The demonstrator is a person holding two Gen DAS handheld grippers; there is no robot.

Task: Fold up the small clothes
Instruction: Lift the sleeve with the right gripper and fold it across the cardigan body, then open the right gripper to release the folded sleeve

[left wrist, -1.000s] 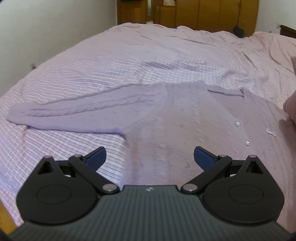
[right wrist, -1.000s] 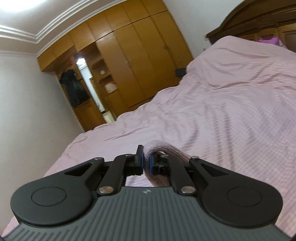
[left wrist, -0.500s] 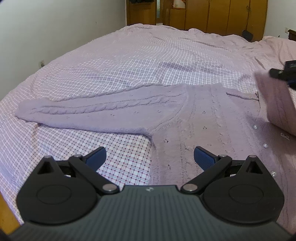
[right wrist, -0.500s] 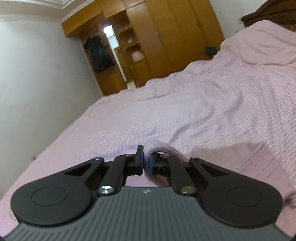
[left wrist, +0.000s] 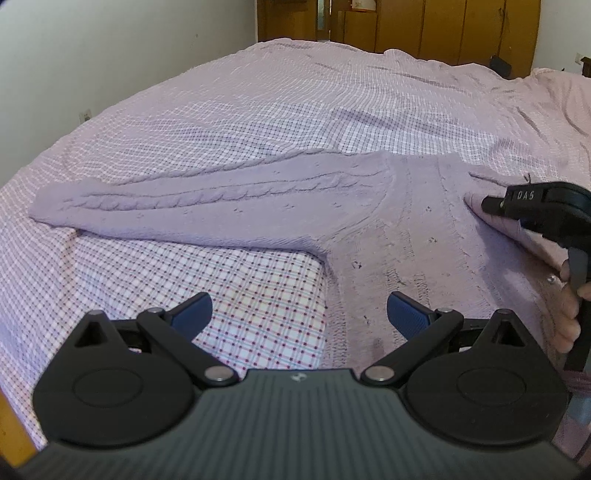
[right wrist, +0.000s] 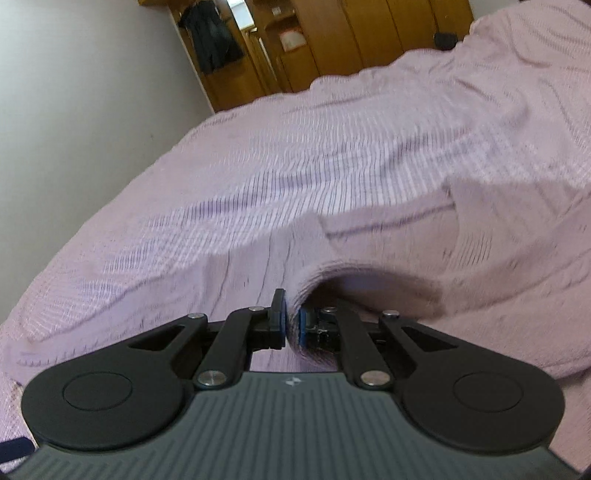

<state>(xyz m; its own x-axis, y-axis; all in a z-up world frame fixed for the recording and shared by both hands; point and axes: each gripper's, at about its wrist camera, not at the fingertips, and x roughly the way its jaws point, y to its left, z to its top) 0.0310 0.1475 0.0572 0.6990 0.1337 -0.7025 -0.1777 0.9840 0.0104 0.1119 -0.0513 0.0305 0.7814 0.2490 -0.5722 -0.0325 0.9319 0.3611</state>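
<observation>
Flanking the cardigan [left wrist: 369, 221], checked bedspread [left wrist: 258, 306] and wardrobe [left wrist: 443, 26].

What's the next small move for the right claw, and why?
Probably lower the right claw a little further and lay the pinched sleeve flat across the cardigan body, then release. It is shut on a fold of knit that arches up off the body, so the fold is not yet down. The left claw hangs open near the hem, holding nothing.
</observation>
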